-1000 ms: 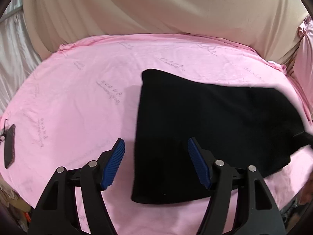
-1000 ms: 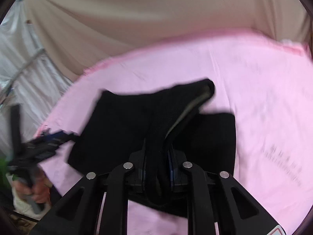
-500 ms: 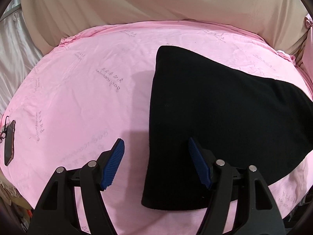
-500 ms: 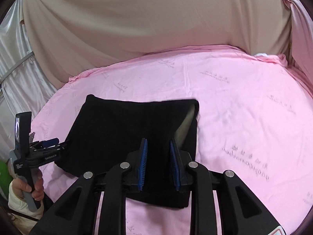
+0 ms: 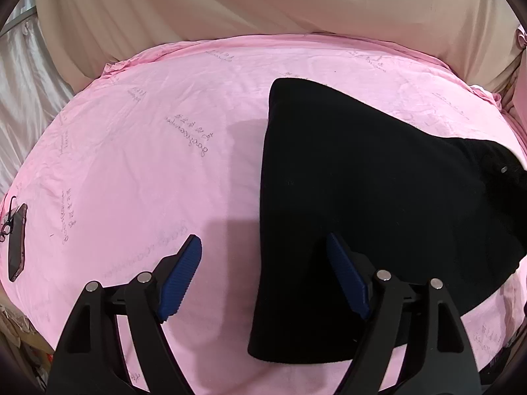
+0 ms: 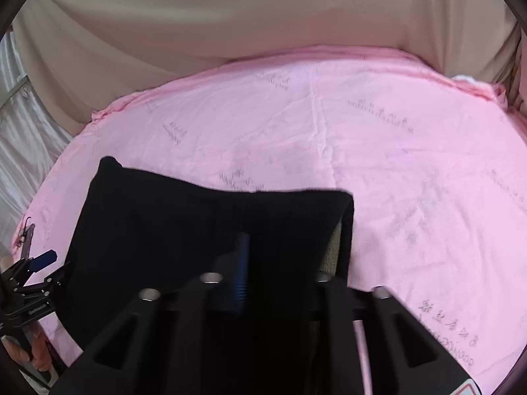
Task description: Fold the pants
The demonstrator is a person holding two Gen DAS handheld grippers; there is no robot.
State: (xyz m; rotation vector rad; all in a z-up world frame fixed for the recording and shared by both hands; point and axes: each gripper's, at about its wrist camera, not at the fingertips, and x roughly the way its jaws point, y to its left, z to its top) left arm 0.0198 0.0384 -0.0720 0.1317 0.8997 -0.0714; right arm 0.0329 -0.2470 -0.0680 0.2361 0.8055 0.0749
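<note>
Left wrist view: the left gripper (image 5: 262, 275) hovers with its blue-padded fingers (image 5: 179, 278) spread wide apart, holding nothing. Its right finger sits over the near left part of the black pants (image 5: 362, 197), while its left finger is over bare pink sheet (image 5: 148, 164). The pants lie folded into a compact dark shape on the right half of the sheet, which is printed with faint grey script and covers the table. A dark phone (image 5: 17, 242) lies at the far left edge of the sheet. Beige cloth (image 5: 263, 3) hangs as a backdrop behind the table.

Right wrist view: the picture is blurred near the bottom. The right gripper (image 6: 263, 263) is low over the pants (image 6: 164, 230), and one blue pad (image 6: 242, 270) shows against the black fabric; the other pad is lost in the dark cloth, so I cannot tell whether this gripper is open or closed. The folded pants sit at the near left of the pink sheet (image 6: 395, 164), with a paler inner lining showing along their right edge. At the far left, the left gripper (image 6: 49, 268) appears beside the pants, fingers apart.
</note>
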